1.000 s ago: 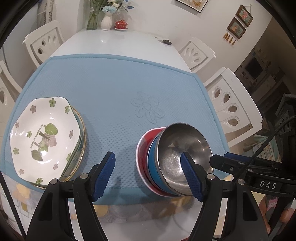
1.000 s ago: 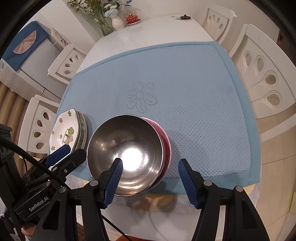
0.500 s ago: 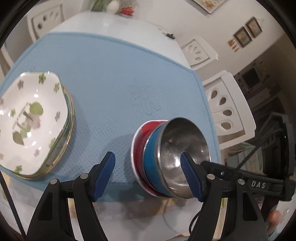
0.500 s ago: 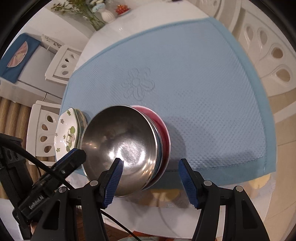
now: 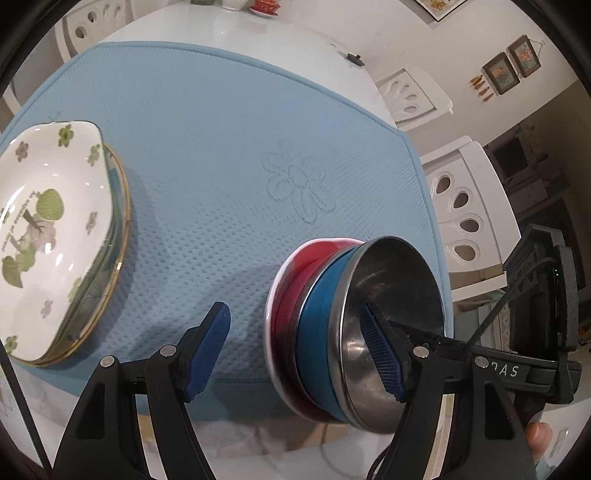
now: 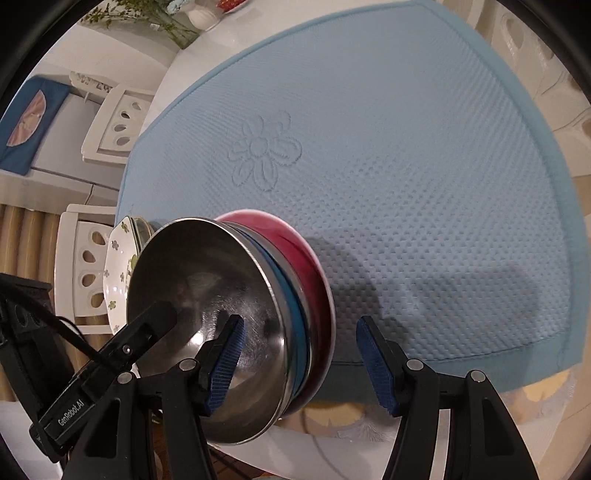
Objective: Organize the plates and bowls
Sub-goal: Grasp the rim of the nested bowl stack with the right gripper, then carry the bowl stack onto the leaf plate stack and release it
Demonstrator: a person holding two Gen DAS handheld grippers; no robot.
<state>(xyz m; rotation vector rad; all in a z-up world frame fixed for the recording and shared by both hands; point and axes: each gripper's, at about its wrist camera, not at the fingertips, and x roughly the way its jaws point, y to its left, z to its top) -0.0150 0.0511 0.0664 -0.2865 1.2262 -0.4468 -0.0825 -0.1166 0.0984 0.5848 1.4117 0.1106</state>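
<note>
A stack of nested bowls stands near the front edge of the blue mat (image 5: pixel 221 147): a steel bowl (image 5: pixel 391 314) on top, a blue bowl (image 5: pixel 317 332) under it and a red bowl (image 5: pixel 295 280) at the bottom. My left gripper (image 5: pixel 299 350) is open, its right finger over the steel bowl's inside. My right gripper (image 6: pixel 299 358) is open, straddling the stack's rim, its left finger inside the steel bowl (image 6: pixel 207 295). A stack of plates with a white flower-patterned plate (image 5: pixel 40 229) on top sits at the mat's left.
White chairs (image 5: pixel 469 206) stand around the white table (image 5: pixel 258 33). A vase and a small red dish (image 5: pixel 262 5) sit at the table's far end. The table's front edge is just below the bowls.
Both grippers have come lower and closer to the bowl stack, which now looks larger and more side-on. The bowls and plates have not moved on the mat.
</note>
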